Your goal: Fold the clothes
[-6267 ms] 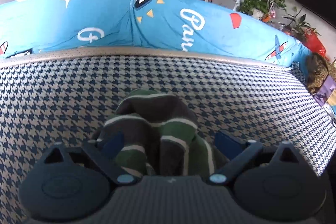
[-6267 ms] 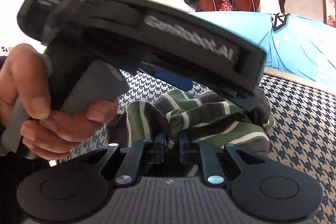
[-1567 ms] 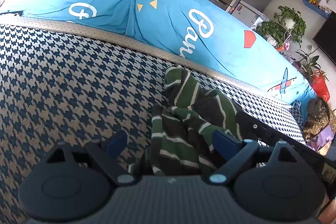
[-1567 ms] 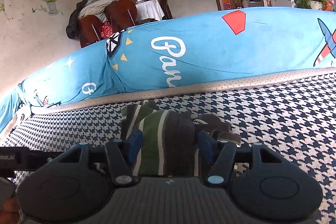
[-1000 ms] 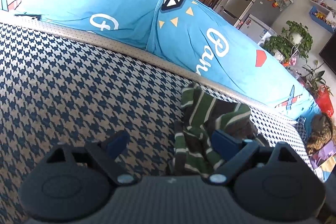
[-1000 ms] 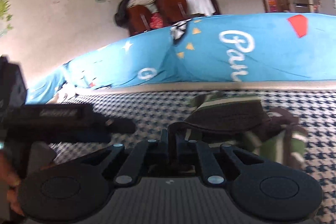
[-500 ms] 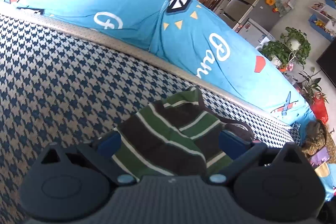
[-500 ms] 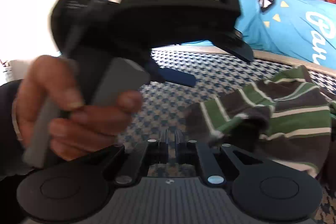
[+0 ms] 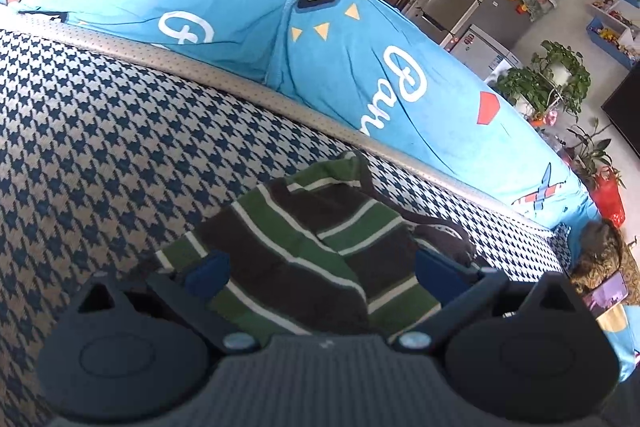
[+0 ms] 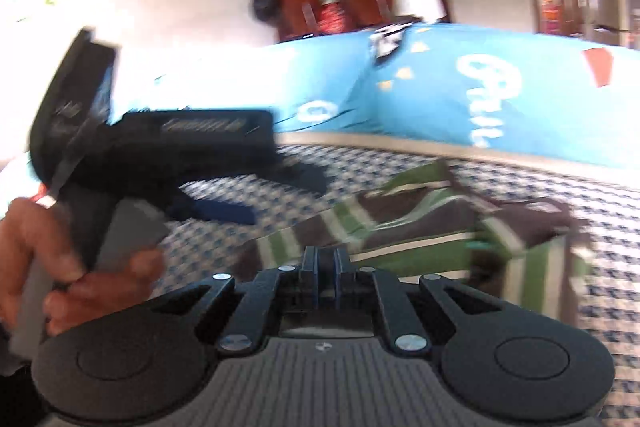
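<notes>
Houndstooth cover (image 9: 100, 131) spread over the whole working surface, with a blue printed cushion (image 9: 248, 15) running along its far edge. Striped garment (image 9: 320, 247), green and dark brown with thin white lines, lay bunched on the cover near that cushion, several layers overlapping at odd angles and no clean edge showing. Left gripper (image 9: 320, 273) hovered low over the garment, jaws wide apart with cloth showing between them, gripping nothing. Right gripper (image 10: 325, 263) had its jaws pressed almost together at the near edge of the garment (image 10: 420, 227); right wrist view was motion-blurred, so whether a fold of fabric was pinched between them could not be told. A hand (image 10: 60, 267) held the left tool at the left of that view. Judged risks: if the right jaws held only one thin layer, a pull would drag the whole heap across the cover rather than open it; a slack pinch would let the knit slip out mid-lift. If the left jaws closed where they stood, they would likely take several layers at once and lock the bunching in.
</notes>
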Motion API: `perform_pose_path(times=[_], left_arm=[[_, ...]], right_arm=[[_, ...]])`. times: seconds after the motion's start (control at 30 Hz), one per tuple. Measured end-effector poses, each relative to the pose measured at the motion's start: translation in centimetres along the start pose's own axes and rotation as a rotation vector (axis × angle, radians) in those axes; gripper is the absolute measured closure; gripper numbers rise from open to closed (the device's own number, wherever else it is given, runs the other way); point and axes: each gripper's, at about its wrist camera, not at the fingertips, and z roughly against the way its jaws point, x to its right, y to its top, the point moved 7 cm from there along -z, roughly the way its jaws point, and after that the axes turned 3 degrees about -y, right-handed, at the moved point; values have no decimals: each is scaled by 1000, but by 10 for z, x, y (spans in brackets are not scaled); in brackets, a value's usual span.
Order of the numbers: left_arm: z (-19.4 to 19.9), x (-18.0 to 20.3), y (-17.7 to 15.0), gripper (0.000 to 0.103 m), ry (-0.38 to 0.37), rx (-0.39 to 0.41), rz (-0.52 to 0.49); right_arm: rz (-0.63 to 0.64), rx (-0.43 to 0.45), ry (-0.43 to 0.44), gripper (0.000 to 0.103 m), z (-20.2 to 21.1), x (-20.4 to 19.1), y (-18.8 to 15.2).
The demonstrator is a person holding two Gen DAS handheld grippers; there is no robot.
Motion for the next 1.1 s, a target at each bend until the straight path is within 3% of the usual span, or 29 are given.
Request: perform_pose_path(times=[0.07,0.27,0.43,0.53,0.8,0.87,1.0,1.1], left_arm=[[-4,8,-4,0,-1,-9,-22],[-23,29,-25,0,10,-48,-112],[-38,39,-42,0,39,-67,-194],[-43,43,-50,0,52,-82,-231],[-50,45,-66,0,59,-116,-288],[-50,46,-66,0,51,-120,-295],[-51,45,-67,0,48,-125,-304],[-51,42,-66,3,78,-107,-312]], right_arm=[[-21,15,-61,91,5,17,4],[-100,46,-213,72,18,70,13],[-148,0,-257,42,11,98,9],[-195,-40,-264,31,2,106,1],[-242,-110,-262,31,-35,112,-21],[-248,-102,-270,39,-38,112,-21],[-217,-80,-292,72,-39,112,-16],[-218,-47,-301,80,-35,115,-8]])
